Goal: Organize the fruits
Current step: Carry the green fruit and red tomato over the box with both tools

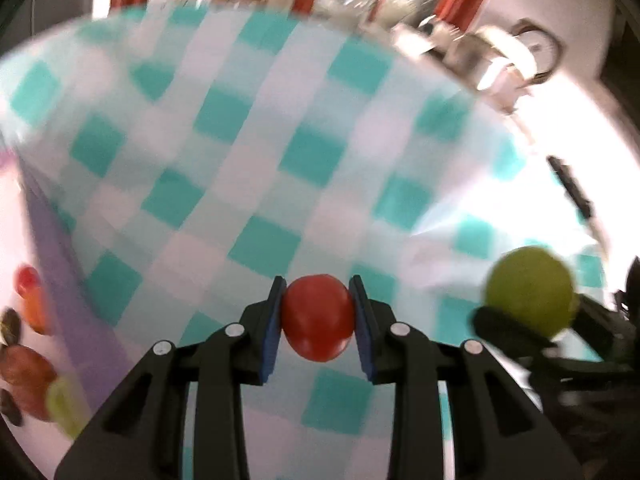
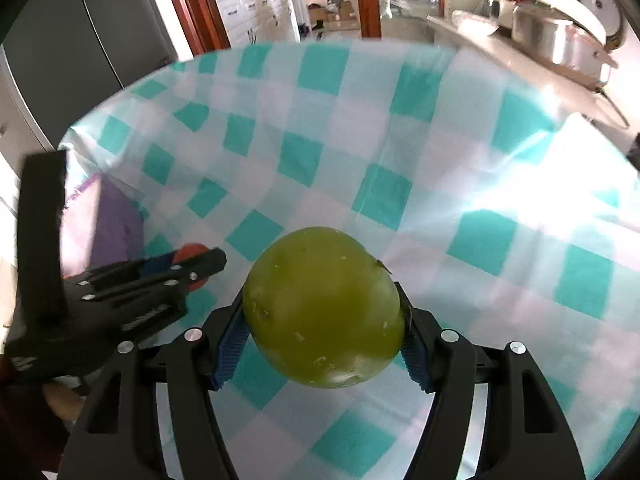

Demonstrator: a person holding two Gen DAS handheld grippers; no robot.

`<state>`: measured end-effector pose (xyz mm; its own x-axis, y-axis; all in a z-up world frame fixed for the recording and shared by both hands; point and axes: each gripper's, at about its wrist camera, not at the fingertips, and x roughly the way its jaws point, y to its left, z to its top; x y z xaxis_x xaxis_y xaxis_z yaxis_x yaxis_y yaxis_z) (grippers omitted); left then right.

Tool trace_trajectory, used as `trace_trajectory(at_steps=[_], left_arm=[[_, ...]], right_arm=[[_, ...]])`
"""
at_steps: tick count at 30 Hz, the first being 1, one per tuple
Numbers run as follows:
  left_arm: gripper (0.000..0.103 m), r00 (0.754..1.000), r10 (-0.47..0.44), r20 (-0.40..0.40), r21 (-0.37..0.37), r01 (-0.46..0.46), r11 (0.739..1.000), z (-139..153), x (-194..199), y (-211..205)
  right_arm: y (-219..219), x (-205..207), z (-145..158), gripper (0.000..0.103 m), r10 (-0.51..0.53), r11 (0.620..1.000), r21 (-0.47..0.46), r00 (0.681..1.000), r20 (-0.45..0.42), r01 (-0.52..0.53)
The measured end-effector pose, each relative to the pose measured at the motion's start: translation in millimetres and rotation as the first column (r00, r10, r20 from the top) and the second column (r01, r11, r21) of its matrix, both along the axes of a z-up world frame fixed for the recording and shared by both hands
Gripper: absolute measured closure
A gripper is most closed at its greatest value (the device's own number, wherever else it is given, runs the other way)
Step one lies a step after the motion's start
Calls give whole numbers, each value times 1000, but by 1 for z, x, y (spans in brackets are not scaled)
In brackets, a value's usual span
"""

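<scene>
In the left wrist view my left gripper is shut on a small red tomato, which sits between the blue pads above the checked cloth. In the right wrist view my right gripper is shut on a large green fruit, its blue pads pressing both sides. That green fruit also shows at the right of the left wrist view. The left gripper appears at the left of the right wrist view, with the red tomato at its tip. Several more fruits lie at the far left.
A teal and white checked tablecloth covers the table. A purple sheet lies at the left on it. Behind the table's far edge stand metal pots on a counter, with wooden door frames beyond.
</scene>
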<state>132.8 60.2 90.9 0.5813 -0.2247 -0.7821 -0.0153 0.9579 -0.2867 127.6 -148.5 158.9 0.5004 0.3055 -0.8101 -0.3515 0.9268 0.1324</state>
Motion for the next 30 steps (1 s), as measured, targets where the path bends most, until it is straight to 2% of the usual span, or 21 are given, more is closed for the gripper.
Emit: trace_trajectory(at_steps=[4,7,10,14,20,24,30], left_arm=[[71,992,-58,108,40,54,998,80,-66,-19],[71,985,-78,153,74,67,995,130,-112,-30],[71,975,-90,201,111,69,991,171,-166,-18],[71,961,-101,257,137,68,988,198,-229,4],[71,936,-116,333,174,59,983,222,-300,29],[71,928,-113,355,183,49,982,228,-328,44],[71,936,-94,339,171,37,985,221,-353,67]], right_arm=[[1,-45,49,38,-12,1000,22,999,47,11],[2,-93,90,38,-5,1000,28,995,95,2],[4,-142,123,38,14,1000,7,989,147,-15],[3,-204,152,38,23,1000,-1,980,199,-23],[4,-266,168,38,19,1000,2,973,229,-20],[5,-288,174,38,7,1000,13,971,240,-10],[5,-308,180,38,-15,1000,17,967,254,11]])
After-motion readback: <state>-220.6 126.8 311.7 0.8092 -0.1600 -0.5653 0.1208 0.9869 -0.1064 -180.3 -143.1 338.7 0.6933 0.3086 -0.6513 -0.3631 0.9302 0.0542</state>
